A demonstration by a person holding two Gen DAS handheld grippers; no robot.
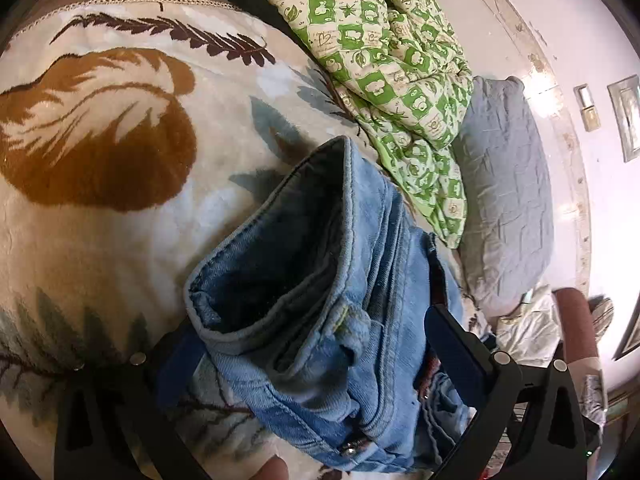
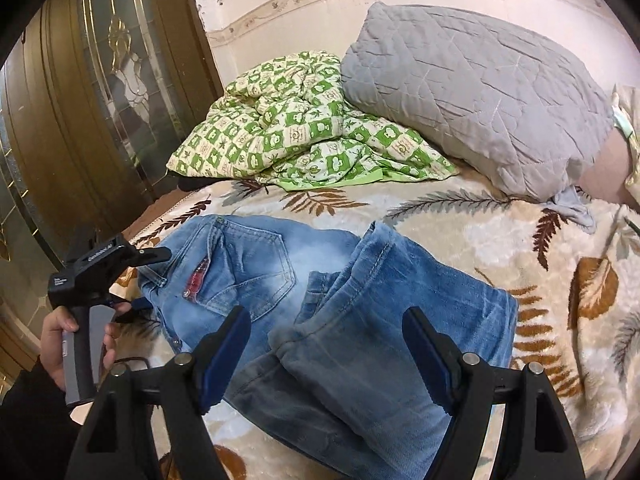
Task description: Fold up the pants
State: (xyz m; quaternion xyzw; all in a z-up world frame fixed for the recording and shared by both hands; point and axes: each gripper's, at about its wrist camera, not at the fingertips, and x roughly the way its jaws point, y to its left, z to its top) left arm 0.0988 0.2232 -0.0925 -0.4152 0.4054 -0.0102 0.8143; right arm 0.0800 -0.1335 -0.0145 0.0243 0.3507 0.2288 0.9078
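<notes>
Faded blue denim pants point(image 2: 320, 304) are lying partly folded on the leaf-patterned cream bed blanket point(image 2: 500, 236).
The right gripper point(image 2: 326, 344) is hovering over them at the bottom of the frame, jaws spread wide and holding nothing; the left gripper point(image 1: 312, 344) is reaching at the waistband, jaws straddling the denim, grip unclear.

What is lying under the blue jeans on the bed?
The jeans lie on a cream blanket with leaf prints. The blanket part beneath them is covered, so anything there cannot be seen.
</notes>
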